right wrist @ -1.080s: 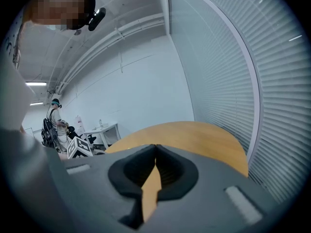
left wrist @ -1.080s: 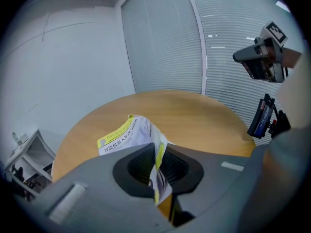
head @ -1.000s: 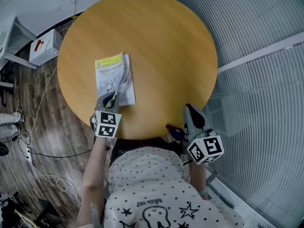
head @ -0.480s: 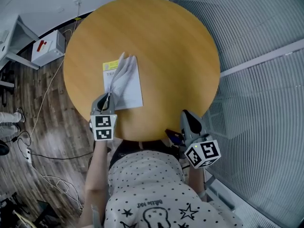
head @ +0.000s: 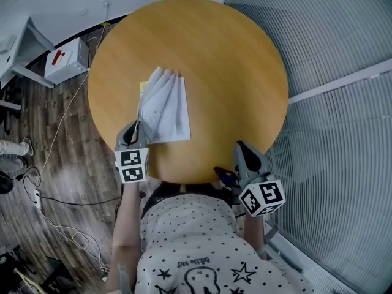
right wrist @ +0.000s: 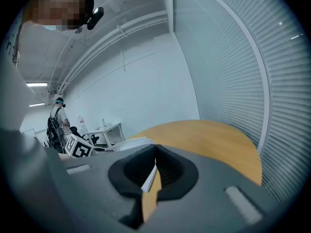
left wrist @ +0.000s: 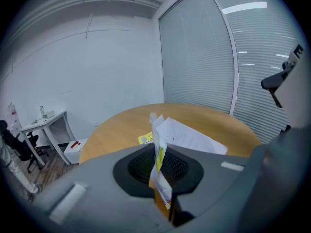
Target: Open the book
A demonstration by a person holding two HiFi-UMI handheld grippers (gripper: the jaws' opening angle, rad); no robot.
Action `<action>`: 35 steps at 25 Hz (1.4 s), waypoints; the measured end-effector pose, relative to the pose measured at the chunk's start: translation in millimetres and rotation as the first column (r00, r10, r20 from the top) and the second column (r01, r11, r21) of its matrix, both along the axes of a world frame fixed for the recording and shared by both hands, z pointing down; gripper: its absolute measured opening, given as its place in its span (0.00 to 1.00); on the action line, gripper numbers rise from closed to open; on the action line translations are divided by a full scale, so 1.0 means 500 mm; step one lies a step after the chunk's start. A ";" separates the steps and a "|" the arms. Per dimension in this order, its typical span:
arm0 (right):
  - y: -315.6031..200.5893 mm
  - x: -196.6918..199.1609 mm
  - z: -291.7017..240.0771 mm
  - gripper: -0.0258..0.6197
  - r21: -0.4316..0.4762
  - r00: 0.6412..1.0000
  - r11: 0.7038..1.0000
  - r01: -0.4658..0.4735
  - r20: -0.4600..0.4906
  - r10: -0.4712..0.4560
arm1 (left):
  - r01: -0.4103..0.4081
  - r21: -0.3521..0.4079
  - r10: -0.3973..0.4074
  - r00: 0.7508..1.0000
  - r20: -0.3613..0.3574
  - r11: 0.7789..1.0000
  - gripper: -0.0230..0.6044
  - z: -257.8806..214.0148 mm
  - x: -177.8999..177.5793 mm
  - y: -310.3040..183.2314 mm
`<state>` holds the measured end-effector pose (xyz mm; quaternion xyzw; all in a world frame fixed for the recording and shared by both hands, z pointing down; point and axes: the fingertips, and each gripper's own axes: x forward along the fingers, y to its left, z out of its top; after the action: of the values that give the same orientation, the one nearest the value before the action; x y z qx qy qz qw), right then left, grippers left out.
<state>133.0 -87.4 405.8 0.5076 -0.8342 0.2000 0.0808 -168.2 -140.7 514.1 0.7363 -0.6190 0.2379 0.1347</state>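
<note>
One person stands at one round wooden table [head: 226,72], a two-jaw gripper in each hand. One book [head: 166,106] lies on the left half of the tabletop, close to the edge nearest the person, and its white pages stand fanned up off the wood. The left gripper [head: 136,130] is clenched on the book's yellow-and-white cover edge at the near left corner and holds that edge lifted, while the rest of the book rests on the table. The right gripper [head: 244,155] hangs at the table's near right rim, well apart from the book, its jaws pressed together with nothing in them. Each of the two grippers carries one marker cube. One white box [head: 66,60] sits on the wood-plank floor beside the table.
</note>
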 end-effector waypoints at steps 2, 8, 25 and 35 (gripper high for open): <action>-0.001 -0.005 0.002 0.05 0.001 1.000 1.000 0.004 -0.002 -0.004 | 0.022 0.005 -0.022 1.000 -0.007 1.000 0.07 0.001 -0.014 0.003; -0.004 -0.029 -0.008 0.05 0.005 1.000 1.000 0.023 -0.008 -0.023 | 0.098 0.015 -0.097 0.995 -0.033 0.995 0.07 -0.007 -0.067 0.017; -0.001 -0.098 -0.017 0.05 0.011 0.998 0.998 0.069 -0.014 -0.068 | 0.215 0.009 -0.214 0.974 -0.075 0.977 0.07 0.004 -0.165 0.065; 0.013 -0.127 -0.016 0.05 0.016 0.997 0.998 0.068 -0.027 -0.067 | 0.267 -0.016 -0.267 0.956 -0.125 0.964 0.07 0.037 -0.207 0.091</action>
<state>69.4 -80.8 398.0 0.4824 -0.8514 0.1832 0.0944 -271.6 -95.0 532.5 0.6597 -0.7030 0.1702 0.2040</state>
